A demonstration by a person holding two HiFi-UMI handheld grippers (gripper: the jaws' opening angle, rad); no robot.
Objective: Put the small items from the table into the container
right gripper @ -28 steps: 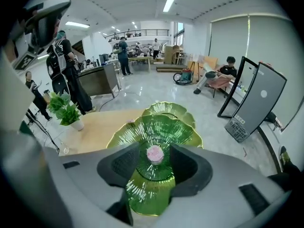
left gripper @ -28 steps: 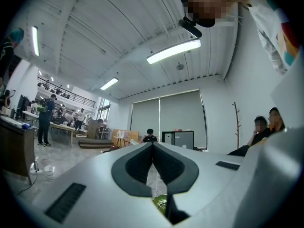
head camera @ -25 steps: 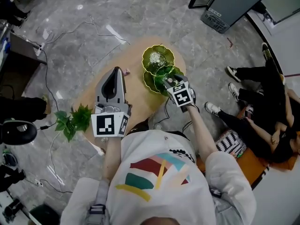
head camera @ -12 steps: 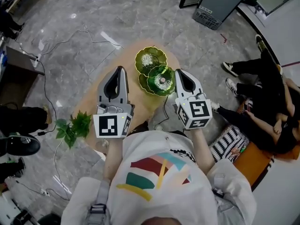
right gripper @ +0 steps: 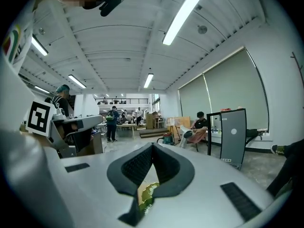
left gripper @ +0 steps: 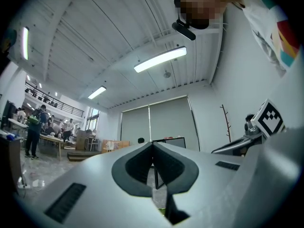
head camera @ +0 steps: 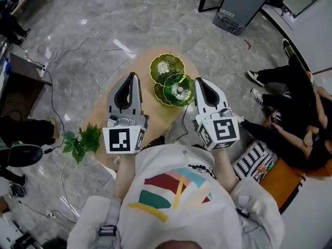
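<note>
- The left gripper [head camera: 133,77] is closed: in the left gripper view the two jaws are seen meeting at their tips, with nothing between them.
- The right gripper [head camera: 200,82] is likewise closed and empty: in the right gripper view the pads are pressed together, and only a sliver of green glass is seen through the gap below them.
- Both grippers are held roughly level above the near part of the worktop [head camera: 101,113], the left one to the left of the dishes and the right one just to the right of them. Neither is in contact with anything.
- Two green glass dishes with scalloped rims stand between the grippers at the far end of the worktop. The near green dish [head camera: 171,93] overlaps the far green dish [head camera: 167,68].
- A small pale item [head camera: 180,89] is seen lying in the middle of the near green dish. The far green dish glitters inside, but its contents cannot be made out.
- No loose small item is seen on the bare wood. Part of the surface is hidden under the grippers.
- The task is judged to be at or near its end, with the hidden areas still to be checked.
- A leafy plant [head camera: 83,140] is seen at the near left edge of the worktop.
</note>
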